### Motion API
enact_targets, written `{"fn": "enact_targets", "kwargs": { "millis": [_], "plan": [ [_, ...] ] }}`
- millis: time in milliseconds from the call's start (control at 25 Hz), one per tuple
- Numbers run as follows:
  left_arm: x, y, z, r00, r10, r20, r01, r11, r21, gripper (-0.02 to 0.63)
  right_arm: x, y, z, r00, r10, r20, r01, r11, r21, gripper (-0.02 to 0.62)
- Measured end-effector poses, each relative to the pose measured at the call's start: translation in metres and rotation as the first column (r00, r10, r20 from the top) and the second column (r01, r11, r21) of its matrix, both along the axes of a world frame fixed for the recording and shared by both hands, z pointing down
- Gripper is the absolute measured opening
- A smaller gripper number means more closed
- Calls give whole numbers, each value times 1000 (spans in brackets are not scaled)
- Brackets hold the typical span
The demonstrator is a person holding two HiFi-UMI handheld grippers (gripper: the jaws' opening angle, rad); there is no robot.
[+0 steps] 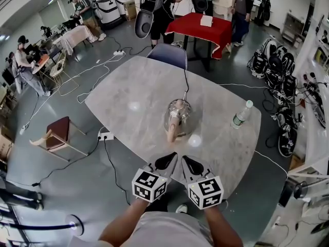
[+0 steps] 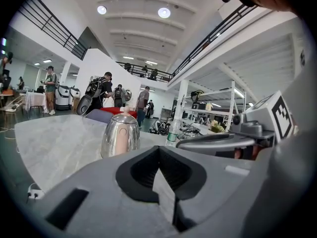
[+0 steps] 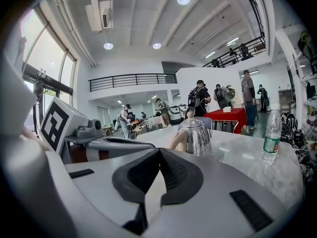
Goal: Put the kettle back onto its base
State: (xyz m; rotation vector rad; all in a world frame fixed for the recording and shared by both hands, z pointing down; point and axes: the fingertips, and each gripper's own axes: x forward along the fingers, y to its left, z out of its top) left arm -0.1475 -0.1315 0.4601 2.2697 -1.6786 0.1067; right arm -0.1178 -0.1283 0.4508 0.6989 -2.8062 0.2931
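A shiny steel kettle (image 1: 178, 116) with a tan handle (image 1: 172, 131) stands upright in the middle of the marble table (image 1: 133, 86). A black cord (image 1: 186, 81) runs from it toward the far edge, and whatever is under it is hidden. Both grippers hover side by side over the table's near edge, well short of the kettle. My left gripper (image 1: 167, 162) is shut and empty, and so is my right gripper (image 1: 191, 164). The left gripper view shows the kettle (image 2: 120, 135) beyond the closed jaws (image 2: 158, 150). In the right gripper view the kettle (image 3: 195, 137) lies ahead of the closed jaws (image 3: 159, 151).
A clear water bottle (image 1: 241, 113) stands near the table's right edge. A blue chair (image 1: 168, 54) sits at the far side. A power strip (image 1: 105, 135) and cables lie on the floor at left. People and a red-clothed table (image 1: 203, 27) are further back.
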Motion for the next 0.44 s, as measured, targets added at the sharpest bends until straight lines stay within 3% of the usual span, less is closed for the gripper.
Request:
{"fn": "enact_targets", "kwargs": {
  "millis": [440],
  "plan": [
    [-1, 1, 5, 1000, 5, 4, -5, 1000, -9, 6, 0, 1, 6, 1000, 6, -3, -6, 1000, -6, 3]
  ]
}}
